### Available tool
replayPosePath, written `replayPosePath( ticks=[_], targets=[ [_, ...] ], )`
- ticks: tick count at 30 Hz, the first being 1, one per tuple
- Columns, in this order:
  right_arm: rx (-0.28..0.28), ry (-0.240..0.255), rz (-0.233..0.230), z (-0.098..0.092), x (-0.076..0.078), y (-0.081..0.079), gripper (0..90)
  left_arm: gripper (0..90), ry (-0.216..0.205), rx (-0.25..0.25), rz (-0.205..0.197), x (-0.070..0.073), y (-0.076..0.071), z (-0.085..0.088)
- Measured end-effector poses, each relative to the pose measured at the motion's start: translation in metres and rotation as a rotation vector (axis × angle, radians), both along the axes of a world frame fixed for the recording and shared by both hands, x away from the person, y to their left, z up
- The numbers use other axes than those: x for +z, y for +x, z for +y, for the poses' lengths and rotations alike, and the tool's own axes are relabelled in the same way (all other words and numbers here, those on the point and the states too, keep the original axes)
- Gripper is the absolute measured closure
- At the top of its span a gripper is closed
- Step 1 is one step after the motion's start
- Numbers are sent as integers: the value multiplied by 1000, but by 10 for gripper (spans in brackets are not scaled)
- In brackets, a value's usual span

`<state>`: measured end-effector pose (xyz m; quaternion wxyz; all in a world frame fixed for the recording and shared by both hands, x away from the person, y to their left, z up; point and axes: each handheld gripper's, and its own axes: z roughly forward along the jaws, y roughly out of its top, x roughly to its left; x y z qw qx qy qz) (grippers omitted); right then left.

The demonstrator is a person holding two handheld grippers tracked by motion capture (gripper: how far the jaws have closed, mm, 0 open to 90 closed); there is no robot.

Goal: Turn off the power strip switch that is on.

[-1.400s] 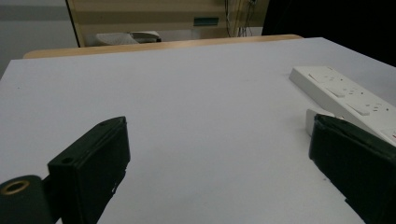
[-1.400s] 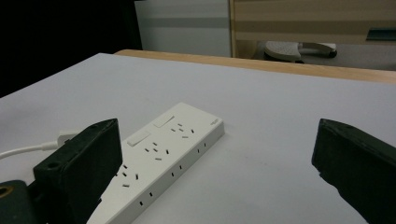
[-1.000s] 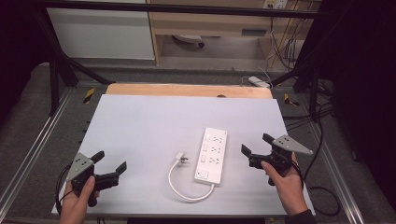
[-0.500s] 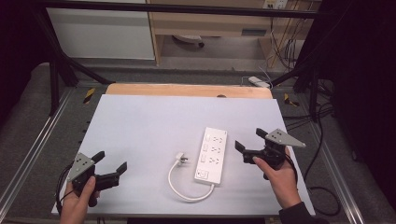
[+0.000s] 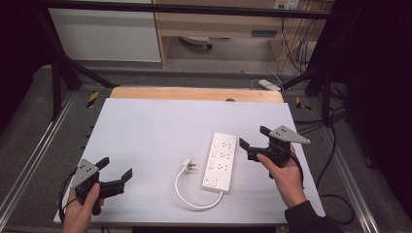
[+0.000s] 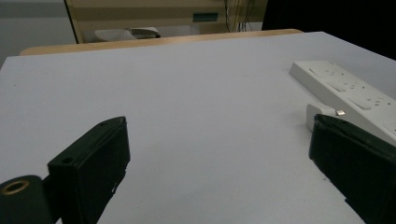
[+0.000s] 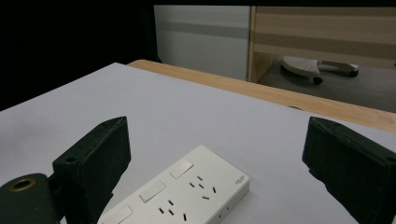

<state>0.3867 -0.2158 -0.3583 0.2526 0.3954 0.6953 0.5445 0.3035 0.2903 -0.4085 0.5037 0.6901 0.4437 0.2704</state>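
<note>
The right gripper (image 5: 251, 144) stands with its jaws spread wide and nothing between them, though they have just been closing a little. It hovers just beside the white power strip (image 5: 221, 160), at about three o'clock from the strip's far half. In the right gripper view the strip (image 7: 180, 196) lies low between the two black jaws, its sockets facing up. The left gripper (image 5: 115, 173) is also spread open and empty, near the table's seven o'clock corner, well apart from the strip.

The likely trouble, as I judge it: the strip is a light, flat thing on a smooth sheet, so a jaw landing on its top face or nudging one long side would skid or turn it instead of clamping it. Its short cable (image 5: 187, 194) loops round at seven o'clock from the strip to the plug (image 5: 189, 166), which lies just beside the strip's nine o'clock side; dragging the strip would pull the plug along.

The white table (image 5: 155, 126) has wide bare room from nine to twelve o'clock. The right edge runs near the right hand (image 5: 284, 177), and the near edge is close to the cable loop.
</note>
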Motion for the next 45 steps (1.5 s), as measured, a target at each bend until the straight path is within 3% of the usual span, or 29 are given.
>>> replayPosePath(
  ticks=[14,21,26,32,45],
  targets=[
    [8,-15,-7,11,6,17,200,53,0,-4,4,0,0,0],
    [25,-44,-13,20,6,22,386,53,2,-4,5,-1,0,-1],
    [35,-61,-18,25,4,25,473,53,3,-5,6,-1,0,-1],
    [37,-57,-36,32,1,32,651,53,3,-6,6,-1,1,-1],
    [50,-54,-44,41,-6,42,807,53,7,-6,6,-1,1,-1]
  ],
)
